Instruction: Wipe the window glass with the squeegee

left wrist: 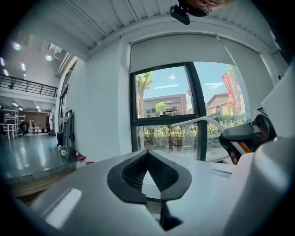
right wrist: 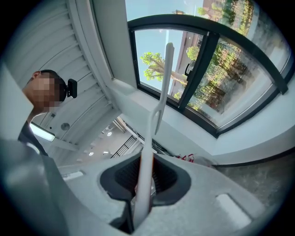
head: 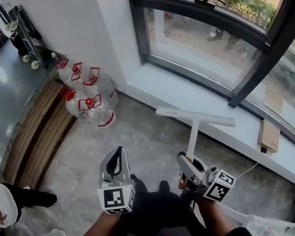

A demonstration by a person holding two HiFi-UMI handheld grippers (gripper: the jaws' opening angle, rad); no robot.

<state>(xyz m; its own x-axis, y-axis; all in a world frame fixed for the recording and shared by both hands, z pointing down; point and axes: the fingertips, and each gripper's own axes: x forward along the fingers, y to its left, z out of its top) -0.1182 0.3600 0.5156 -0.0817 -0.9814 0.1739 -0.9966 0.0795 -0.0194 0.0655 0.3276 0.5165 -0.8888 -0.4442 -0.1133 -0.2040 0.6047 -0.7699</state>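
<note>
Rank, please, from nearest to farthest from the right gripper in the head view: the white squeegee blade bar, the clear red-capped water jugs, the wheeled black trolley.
1. White squeegee blade bar, ahead of the right gripper, whose tongs grip that squeegee.
2. Clear red-capped water jugs, left, by the wall.
3. Wheeled black trolley, far upper left.

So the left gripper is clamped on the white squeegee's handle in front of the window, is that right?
Not quite: the right gripper is clamped on the handle of the squeegee, as the right gripper view shows; the left gripper is shut on nothing.
</note>
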